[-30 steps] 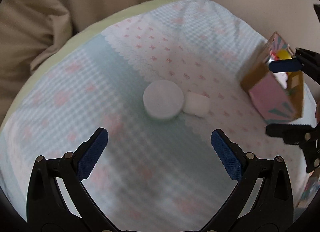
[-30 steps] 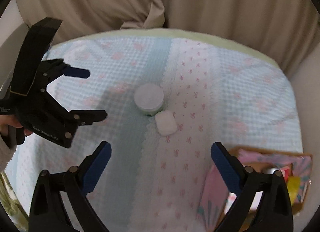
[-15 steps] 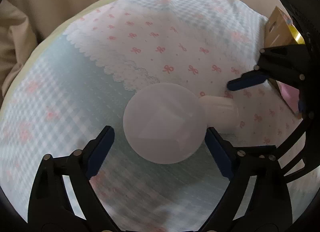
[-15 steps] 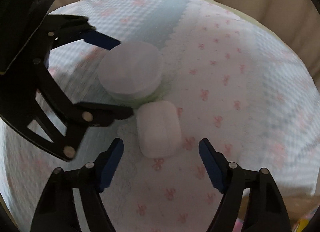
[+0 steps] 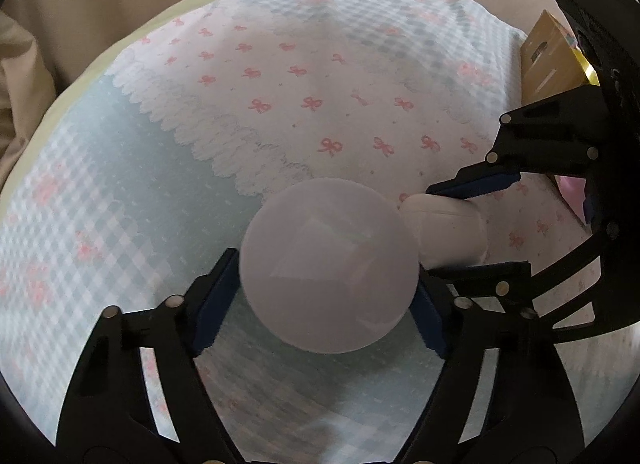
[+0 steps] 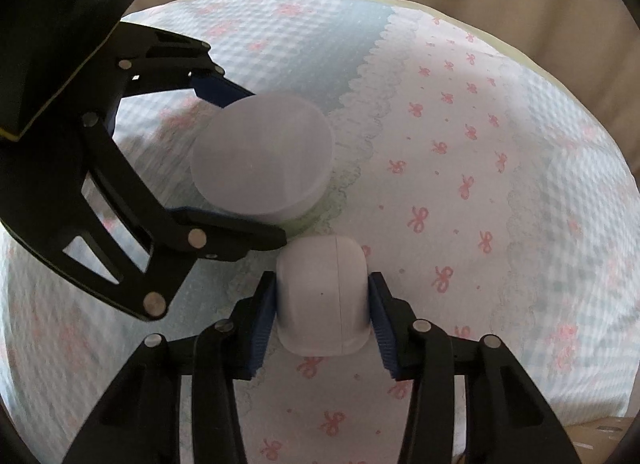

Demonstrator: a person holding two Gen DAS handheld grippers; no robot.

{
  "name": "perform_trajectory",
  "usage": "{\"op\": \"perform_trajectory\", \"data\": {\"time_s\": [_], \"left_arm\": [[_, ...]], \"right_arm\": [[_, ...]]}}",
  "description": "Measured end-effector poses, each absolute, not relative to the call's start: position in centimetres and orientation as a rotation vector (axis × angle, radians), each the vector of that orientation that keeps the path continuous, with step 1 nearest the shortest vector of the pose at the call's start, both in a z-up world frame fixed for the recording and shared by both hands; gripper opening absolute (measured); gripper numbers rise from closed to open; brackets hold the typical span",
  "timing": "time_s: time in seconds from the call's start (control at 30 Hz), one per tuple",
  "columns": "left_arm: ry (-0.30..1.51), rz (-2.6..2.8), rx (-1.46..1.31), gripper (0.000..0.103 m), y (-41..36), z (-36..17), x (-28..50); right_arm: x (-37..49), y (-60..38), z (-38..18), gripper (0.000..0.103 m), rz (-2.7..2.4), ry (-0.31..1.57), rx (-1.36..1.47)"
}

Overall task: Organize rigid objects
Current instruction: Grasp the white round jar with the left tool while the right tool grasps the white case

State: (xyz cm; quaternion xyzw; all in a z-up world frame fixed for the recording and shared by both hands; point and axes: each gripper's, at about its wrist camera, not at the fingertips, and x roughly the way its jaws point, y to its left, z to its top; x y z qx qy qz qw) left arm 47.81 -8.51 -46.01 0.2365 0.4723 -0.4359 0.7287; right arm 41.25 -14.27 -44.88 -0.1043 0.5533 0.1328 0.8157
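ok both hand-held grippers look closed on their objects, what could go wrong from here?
1. The left hand-held gripper clamps the round white jar on its curved side, so it may slip or rotate when lifted.
2. The small white case in the right hand-held gripper sits right beside the jar; the fingers could collide.
3. The soft tablecloth may snag or bunch.

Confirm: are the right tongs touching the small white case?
Touching. In the right wrist view, both blue pads of the right tongs press flush against the sides of the small white case, with no gap visible on either side.
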Motion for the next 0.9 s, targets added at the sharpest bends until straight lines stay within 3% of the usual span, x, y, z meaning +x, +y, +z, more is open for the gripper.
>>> {"op": "perform_trajectory", "data": {"time_s": [0.5,0.9], "left_arm": [[1.033,-0.865,0.498,0.069,-7.7,-45.0,46.7],[1.032,-0.784,0.391,0.069,-3.6,-40.0,44.0]], "right_arm": [[39.8,-14.0,-43.3,0.041,0.237,1.178,-0.112],[37.5,-13.8,-39.8,0.041,0.210,1.153,-0.008]]}}
